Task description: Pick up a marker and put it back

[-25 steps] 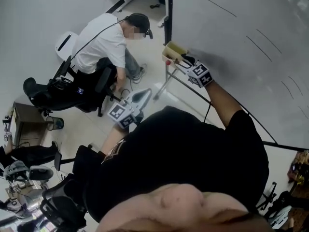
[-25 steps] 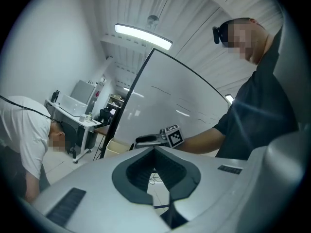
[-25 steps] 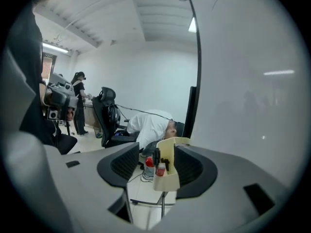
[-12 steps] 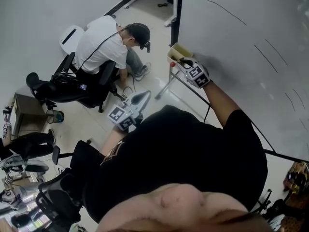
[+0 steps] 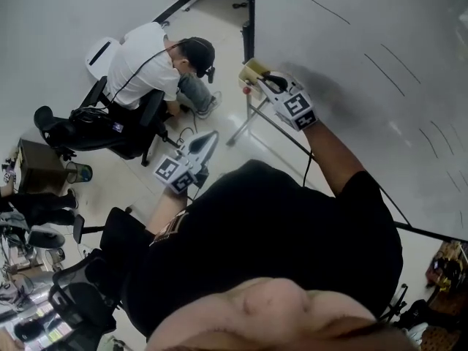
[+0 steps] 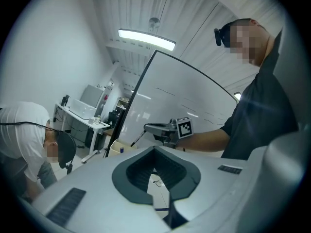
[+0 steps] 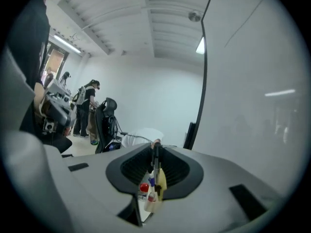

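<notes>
A black marker (image 7: 155, 161) stands upright between the jaws of my right gripper (image 7: 155, 152), which are closing on it and touch it. Below it is the beige marker tray (image 7: 154, 198), holding a red-capped marker (image 7: 144, 187) and a blue-capped one. In the head view my right gripper (image 5: 262, 80) reaches to that tray (image 5: 251, 70) at the whiteboard's lower left corner. My left gripper (image 5: 207, 141) hangs lower, near my body, away from the board. Its jaws (image 6: 155, 152) stand a little apart with nothing between them.
The whiteboard (image 5: 351, 64) with thin black strokes fills the upper right. A person in a white shirt (image 5: 142, 61) crouches on the floor beside a black office chair (image 5: 88, 126). The board's stand leg (image 5: 245, 119) runs below the tray. Clutter and gear lie at far left.
My right gripper stays at the tray, shifting slightly along with the view. The left gripper drifts a little left. The crouching person leans further forward.
</notes>
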Action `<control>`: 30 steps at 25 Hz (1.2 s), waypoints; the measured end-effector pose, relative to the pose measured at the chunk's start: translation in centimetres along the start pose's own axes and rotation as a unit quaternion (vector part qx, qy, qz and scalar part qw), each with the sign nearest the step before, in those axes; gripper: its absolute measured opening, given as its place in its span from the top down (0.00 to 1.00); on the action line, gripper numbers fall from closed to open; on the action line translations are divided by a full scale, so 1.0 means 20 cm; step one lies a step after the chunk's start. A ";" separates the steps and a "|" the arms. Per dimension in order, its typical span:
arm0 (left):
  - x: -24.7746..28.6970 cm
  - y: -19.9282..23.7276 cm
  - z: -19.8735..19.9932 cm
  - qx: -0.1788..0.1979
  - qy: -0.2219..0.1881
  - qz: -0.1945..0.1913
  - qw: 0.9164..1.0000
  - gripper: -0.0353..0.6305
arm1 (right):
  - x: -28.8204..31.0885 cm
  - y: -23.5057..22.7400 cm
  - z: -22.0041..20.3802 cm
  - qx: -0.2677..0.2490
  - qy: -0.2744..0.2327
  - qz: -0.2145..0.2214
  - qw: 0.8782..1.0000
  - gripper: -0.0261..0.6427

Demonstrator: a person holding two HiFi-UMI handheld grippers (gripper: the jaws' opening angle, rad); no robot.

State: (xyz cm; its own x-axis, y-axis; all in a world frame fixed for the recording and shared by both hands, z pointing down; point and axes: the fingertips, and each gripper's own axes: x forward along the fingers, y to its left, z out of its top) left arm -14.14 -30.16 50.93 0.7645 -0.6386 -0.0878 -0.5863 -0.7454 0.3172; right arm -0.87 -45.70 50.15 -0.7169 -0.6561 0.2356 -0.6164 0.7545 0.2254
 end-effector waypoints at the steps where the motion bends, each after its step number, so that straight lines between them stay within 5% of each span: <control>1: 0.01 -0.03 0.01 0.003 -0.002 0.003 1.000 0.96 | -0.07 -0.01 0.06 -0.001 -0.016 -0.001 1.000 0.86; 7: 0.02 -0.19 0.08 0.023 -0.027 -0.009 0.999 0.96 | -0.60 0.08 0.44 0.037 -0.098 0.006 0.994 0.86; 13: -0.13 -0.26 0.18 0.017 -0.025 -0.086 0.996 0.96 | -1.01 0.36 0.68 0.048 -0.132 -0.035 0.990 0.86; 17: -0.32 -0.35 0.18 0.021 -0.021 -0.145 0.989 0.96 | -1.23 0.62 0.66 0.070 -0.144 -0.095 0.983 0.86; 23: -0.52 -0.41 0.24 0.014 -0.037 -0.149 0.988 0.96 | -1.45 0.82 0.72 0.111 -0.182 -0.104 0.971 0.86; 30: -0.45 -0.75 0.46 0.069 -0.115 -0.139 0.981 0.96 | -1.91 0.80 0.86 0.088 -0.255 -0.078 0.960 0.86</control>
State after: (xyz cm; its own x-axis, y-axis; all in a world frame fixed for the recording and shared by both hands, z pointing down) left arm -14.68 -15.11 38.24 0.8288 -0.4218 -0.3677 -0.4072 -0.9053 0.1206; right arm 11.07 -8.19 28.48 -0.6499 -0.7022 -0.2909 -0.7428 0.6678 0.0476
